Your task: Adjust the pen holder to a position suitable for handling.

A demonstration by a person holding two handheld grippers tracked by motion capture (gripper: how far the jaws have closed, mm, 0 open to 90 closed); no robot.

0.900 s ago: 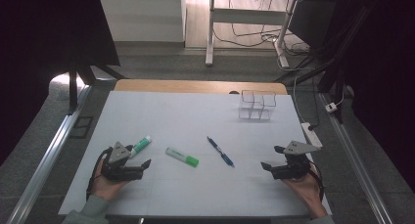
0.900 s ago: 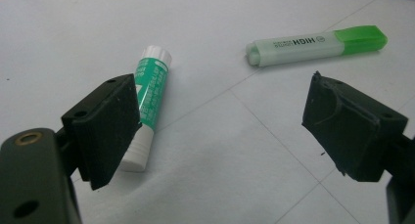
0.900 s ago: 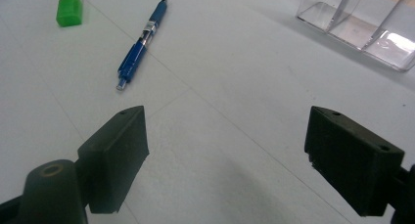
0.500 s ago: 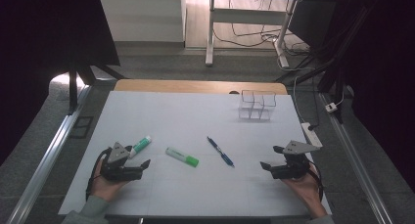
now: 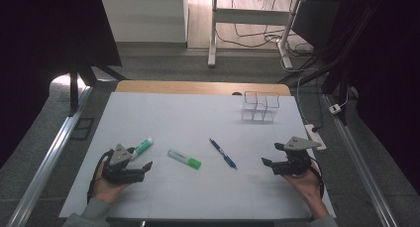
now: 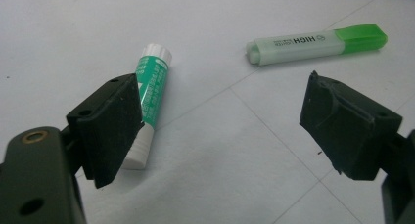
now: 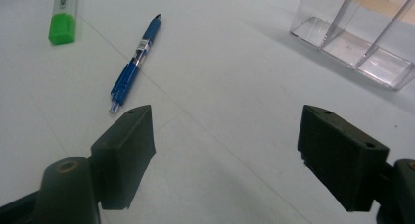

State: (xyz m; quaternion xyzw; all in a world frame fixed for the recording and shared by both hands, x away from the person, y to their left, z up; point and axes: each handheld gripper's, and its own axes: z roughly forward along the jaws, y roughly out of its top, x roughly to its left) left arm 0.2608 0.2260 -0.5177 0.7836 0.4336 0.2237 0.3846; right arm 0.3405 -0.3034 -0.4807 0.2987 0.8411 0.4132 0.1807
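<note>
On the white table top [image 5: 198, 118] lie a green-labelled glue stick [image 5: 142, 146] [image 6: 152, 94], a green highlighter [image 5: 184, 159] [image 6: 313, 43] [image 7: 63, 18] and a blue pen [image 5: 222, 153] [image 7: 134, 62]. My left gripper [image 5: 146, 166] [image 6: 220, 131] rests low at the front left, open, with the glue stick just beyond its left jaw. My right gripper [image 5: 266, 163] [image 7: 227, 155] rests at the front right, open and empty, with the pen ahead to its left.
A clear plastic organiser [image 5: 260, 107] [image 7: 362, 33] with several compartments stands at the back right of the table. A power strip [image 5: 316, 137] lies by the right edge. Desk legs and cables stand on the floor beyond the table.
</note>
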